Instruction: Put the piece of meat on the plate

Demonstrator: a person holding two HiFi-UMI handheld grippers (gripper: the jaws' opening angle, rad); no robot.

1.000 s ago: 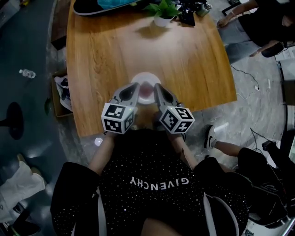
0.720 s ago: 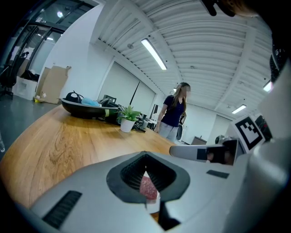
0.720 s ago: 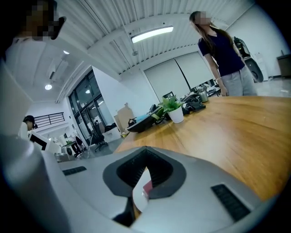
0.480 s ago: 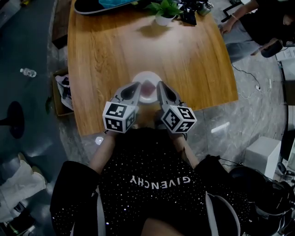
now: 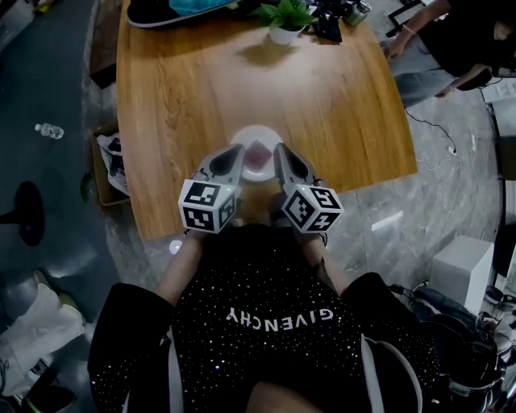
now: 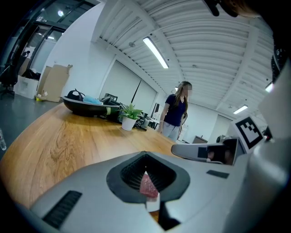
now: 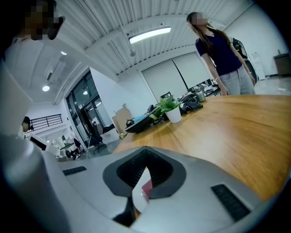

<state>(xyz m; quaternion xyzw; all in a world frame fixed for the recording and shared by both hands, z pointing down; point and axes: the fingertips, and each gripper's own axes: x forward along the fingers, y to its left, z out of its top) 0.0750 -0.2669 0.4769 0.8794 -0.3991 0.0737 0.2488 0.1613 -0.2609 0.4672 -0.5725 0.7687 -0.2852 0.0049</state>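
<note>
A white plate (image 5: 251,135) sits near the front edge of the wooden table (image 5: 201,89). A reddish piece of meat (image 5: 260,153) lies on it. My left gripper (image 5: 235,155) and right gripper (image 5: 280,153) hover side by side over the plate's near rim, with the meat between their tips. Both are shut and hold nothing. In the left gripper view the meat (image 6: 148,185) and the plate rim (image 6: 153,204) show through the notch of the closed jaws. In the right gripper view the plate (image 7: 137,196) and a sliver of meat (image 7: 147,187) show the same way.
A potted plant (image 5: 284,20), a dark tray (image 5: 173,10) and black gear (image 5: 329,28) stand at the table's far edge. A person (image 7: 220,54) stands by the far right corner. On the floor at the left are a box (image 5: 109,157) and a bottle (image 5: 47,127).
Both grippers have kept still over the plate. A leg and shoe on the floor to the right of the table have left the view.
</note>
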